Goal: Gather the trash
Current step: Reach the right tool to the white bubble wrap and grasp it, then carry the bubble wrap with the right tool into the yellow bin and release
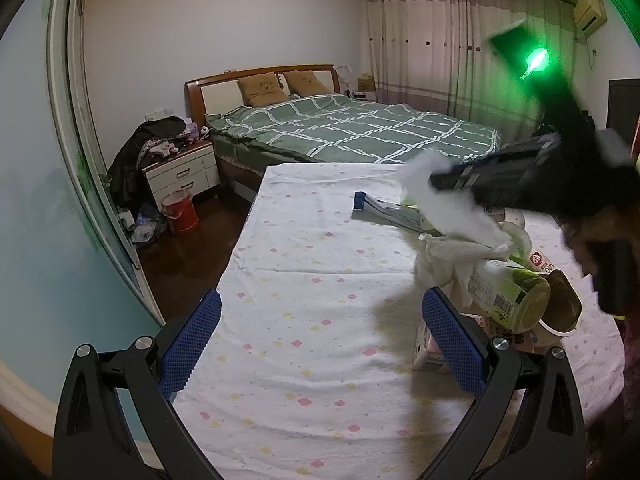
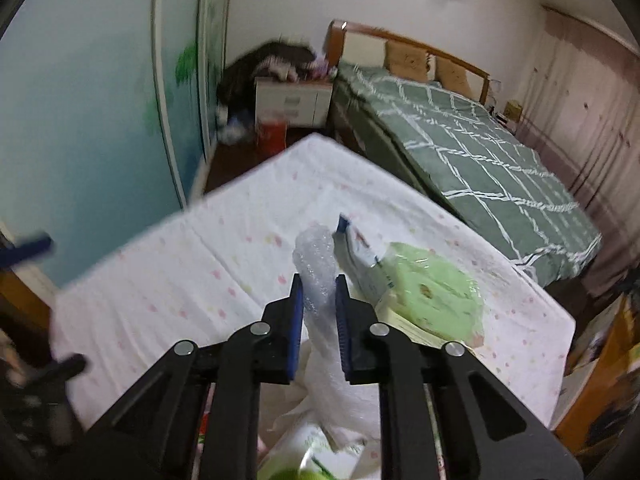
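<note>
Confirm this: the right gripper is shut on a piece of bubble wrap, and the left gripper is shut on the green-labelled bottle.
One part is wrong. The left gripper holds nothing: in the left wrist view its jaws stand wide open over the tablecloth, with the bottle lying off to the side. The right gripper is indeed shut on the bubble wrap, as the right wrist view shows.

The tablecloth (image 1: 304, 320) is soft matt cotton cloth. The bubble wrap (image 2: 318, 276) is clear glossy plastic. The finger pads (image 1: 192, 344) are rough blue rubber.
</note>
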